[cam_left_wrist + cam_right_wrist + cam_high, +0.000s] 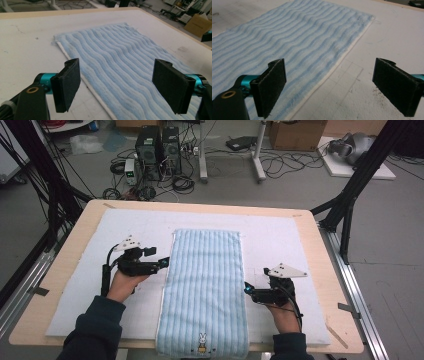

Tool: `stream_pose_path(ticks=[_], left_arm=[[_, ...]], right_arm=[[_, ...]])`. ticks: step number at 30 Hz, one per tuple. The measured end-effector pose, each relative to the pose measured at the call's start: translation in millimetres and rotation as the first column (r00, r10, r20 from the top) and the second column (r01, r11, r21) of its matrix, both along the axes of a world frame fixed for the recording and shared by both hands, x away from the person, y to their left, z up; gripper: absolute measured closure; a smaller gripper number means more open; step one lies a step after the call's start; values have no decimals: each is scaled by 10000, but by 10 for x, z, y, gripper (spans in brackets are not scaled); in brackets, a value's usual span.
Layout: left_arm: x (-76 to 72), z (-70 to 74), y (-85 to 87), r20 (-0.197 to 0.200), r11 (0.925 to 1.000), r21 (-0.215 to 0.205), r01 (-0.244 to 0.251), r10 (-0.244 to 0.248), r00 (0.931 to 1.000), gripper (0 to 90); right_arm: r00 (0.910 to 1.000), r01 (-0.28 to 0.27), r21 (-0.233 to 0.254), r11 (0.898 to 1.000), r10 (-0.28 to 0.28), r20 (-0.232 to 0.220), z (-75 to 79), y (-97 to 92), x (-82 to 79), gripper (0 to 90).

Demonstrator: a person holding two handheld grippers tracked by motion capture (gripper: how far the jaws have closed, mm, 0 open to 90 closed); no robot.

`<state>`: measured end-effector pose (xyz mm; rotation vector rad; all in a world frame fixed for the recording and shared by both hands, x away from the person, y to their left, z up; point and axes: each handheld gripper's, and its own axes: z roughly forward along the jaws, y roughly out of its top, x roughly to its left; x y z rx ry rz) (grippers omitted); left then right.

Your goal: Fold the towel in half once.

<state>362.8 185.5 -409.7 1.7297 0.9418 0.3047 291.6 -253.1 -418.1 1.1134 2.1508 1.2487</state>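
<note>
blue striped towel (205, 287) lies flat lengthwise mid-table, its near end hanging over the table's (320, 250) front edge; left gripper (164, 263) and right gripper (246, 289) flank its long edges, jaws apart, gripping nothing.

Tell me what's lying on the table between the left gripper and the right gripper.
The striped blue towel lies flat between the left gripper and right gripper, seen in the high view.

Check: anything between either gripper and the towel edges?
Nothing visible. The left gripper and right gripper sit at the long edges of the blue striped towel, both open, with bare white mat around them.
</note>
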Motion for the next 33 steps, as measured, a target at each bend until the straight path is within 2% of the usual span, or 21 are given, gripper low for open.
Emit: stream_pose_path(ticks=[1,5,9,10,11,14,16,19,22,23,27,29,31,32,33], left_arm=[[49,13,-33,-190,10000,9,-85,85,9998,243],[203,38,-127,-458,9989,352,-294,310,9985,264],[343,23,-200,-593,9964,701,-484,526,9969,270],[372,4,-209,-587,9960,654,-608,647,9962,270],[401,-28,-214,-716,9954,617,-733,776,9944,271],[481,-147,-226,-1338,9873,863,-1331,1439,9805,278],[501,-176,-246,-1319,9840,878,-1547,1655,9774,300],[519,-224,-299,-1215,9822,1063,-1546,1672,9784,351],[539,-287,-336,-1373,9810,1310,-1432,1610,9774,406],[543,-314,-355,-1445,9799,1513,-1303,1523,9777,423],[546,-386,-415,-1491,9713,2126,-1067,1401,9788,506],[527,-389,-454,-1146,9585,2650,-1051,1395,9836,558],[518,-385,-466,-1015,9513,2883,-1095,1441,9843,588],[512,-383,-469,-861,9437,3125,-1088,1421,9861,622],[505,-384,-477,-731,9394,3259,-1067,1375,9878,655]], right_arm=[[10000,-13,13,10000,13,27,0,5,-1,110],[10000,12,50,10000,-12,-66,-2,19,-1,110],[9999,-51,43,10000,51,-115,-12,25,5,110],[9998,-46,65,10000,47,-179,-15,26,5,110],[9998,-45,62,10000,46,-175,-18,24,11,110],[9996,9,126,9999,-6,-265,-24,17,14,110],[9995,14,106,9999,-11,-306,-28,13,16,110],[9993,78,80,9999,-75,-365,-34,16,17,110],[9991,103,84,9999,-100,-410,-46,20,30,110],[9990,105,77,9999,-101,-430,-50,24,33,110],[9990,73,7,10000,-73,-430,-56,49,43,110],[9988,68,-7,10000,-68,-477,-58,63,45,110],[9989,71,-58,10000,-74,-462,-61,73,56,110],[9986,69,-45,10000,-71,-520,-63,83,60,110],[9987,55,-88,9999,-59,-513,-66,92,70,110]])
